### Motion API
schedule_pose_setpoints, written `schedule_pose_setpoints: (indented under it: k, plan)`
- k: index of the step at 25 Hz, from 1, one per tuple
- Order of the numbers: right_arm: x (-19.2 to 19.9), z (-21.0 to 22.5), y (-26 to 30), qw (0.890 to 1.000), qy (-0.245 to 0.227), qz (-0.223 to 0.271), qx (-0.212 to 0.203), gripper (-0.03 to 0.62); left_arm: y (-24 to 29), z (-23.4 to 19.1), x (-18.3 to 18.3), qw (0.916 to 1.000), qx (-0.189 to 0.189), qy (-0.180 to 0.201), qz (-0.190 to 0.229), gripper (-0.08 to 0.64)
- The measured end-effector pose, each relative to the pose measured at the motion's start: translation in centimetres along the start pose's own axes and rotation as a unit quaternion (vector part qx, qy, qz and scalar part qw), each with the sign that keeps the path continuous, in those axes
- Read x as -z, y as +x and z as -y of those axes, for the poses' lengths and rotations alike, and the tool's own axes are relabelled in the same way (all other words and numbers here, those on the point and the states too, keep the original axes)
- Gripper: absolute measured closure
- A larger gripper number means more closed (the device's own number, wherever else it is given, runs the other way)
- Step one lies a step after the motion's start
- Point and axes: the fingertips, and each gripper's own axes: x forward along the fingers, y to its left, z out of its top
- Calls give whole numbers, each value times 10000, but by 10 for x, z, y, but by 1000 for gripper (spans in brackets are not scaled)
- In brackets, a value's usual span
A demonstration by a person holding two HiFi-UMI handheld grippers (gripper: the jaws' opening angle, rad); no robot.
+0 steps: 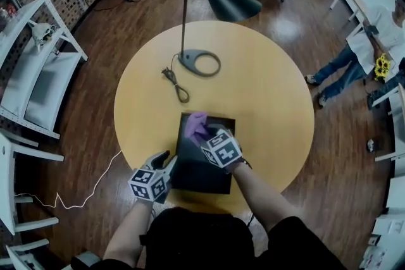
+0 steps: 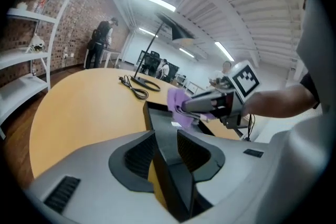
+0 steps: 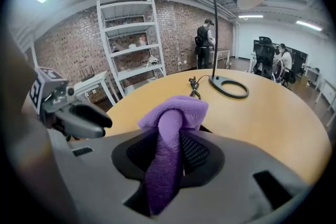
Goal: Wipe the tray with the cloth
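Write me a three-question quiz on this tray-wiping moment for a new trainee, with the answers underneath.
1. Multiple choice: what is the right gripper shut on? A) the purple cloth B) a sponge C) nothing
2. True or false: the lamp stands inside the black tray.
3. One word: which gripper clamps the tray's rim on the side near the person?

Key
1. A.
2. False: the lamp stands on the round table, beyond the tray.
3. Left: the left gripper has the tray's rim between its jaws.
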Motion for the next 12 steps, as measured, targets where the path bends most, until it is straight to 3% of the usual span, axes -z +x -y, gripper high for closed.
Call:
schedule_pose_setpoints:
  k: [8, 12]
  plan:
    - [2, 1, 45, 9977, -186, -633, 155, 476, 15, -6, 37, 9966, 99, 70, -811, 434]
    - [-11, -12, 59, 9977, -99, -665, -48, 476, 23, -1, 53, 9916, 232, 150, -1262, 438]
